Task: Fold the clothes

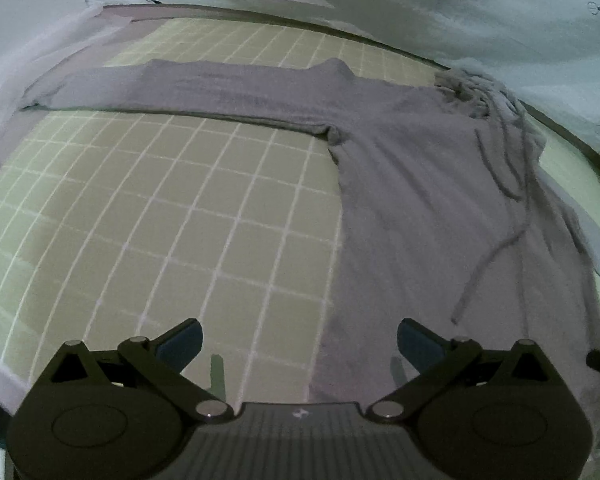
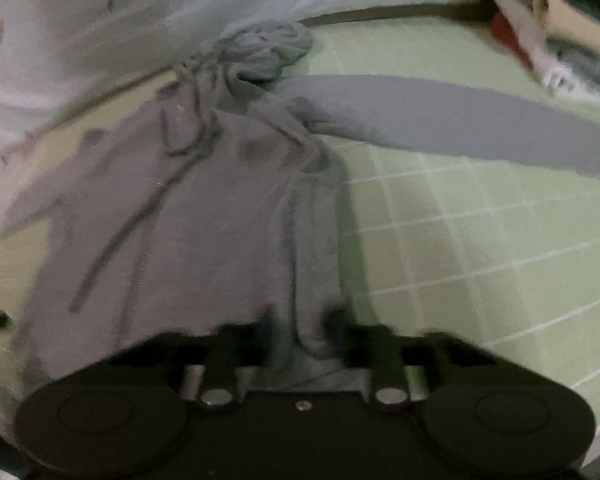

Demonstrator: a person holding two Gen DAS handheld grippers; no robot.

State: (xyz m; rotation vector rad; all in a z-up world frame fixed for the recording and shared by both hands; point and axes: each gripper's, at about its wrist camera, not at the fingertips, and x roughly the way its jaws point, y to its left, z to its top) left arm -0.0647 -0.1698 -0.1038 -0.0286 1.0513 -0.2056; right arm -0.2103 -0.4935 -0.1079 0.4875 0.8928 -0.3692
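A grey hooded sweatshirt [image 1: 420, 208] lies spread on a green gridded mat [image 1: 160, 220], one sleeve [image 1: 180, 88] stretched out to the left and drawstrings trailing down its body. My left gripper [image 1: 298, 340] is open and empty, low over the mat at the garment's bottom left edge. In the right wrist view the same sweatshirt [image 2: 204, 216] fills the left half, its hood [image 2: 264, 48] bunched at the top and the other sleeve [image 2: 460, 116] stretched right. My right gripper [image 2: 300, 336] is shut on a fold of the hem at the garment's right edge.
White printed bedding [image 1: 420, 0] lies crumpled beyond the mat's far edge. A pile of other clothes [image 2: 540, 28], beige, white and red, sits at the mat's far right corner. Bare green mat [image 2: 480, 260] shows right of the sweatshirt.
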